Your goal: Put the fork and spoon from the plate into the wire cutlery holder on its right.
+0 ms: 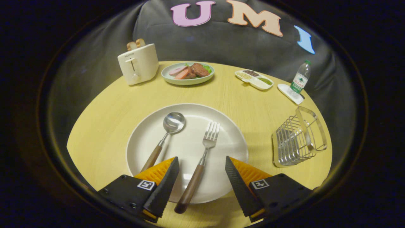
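Toaster (138, 63) brand mark too small to read. Gripper (202, 164) spread wide over plate (227, 142), fork (199, 164) handle between fingers, untouched; spoon (164, 136) beside.

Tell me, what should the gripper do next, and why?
Probably ease down and close on the fork. The gripper is open, its fingers either side of the fork's wooden handle on the plate but not pressing it. The spoon lies left; the holder waits at right.
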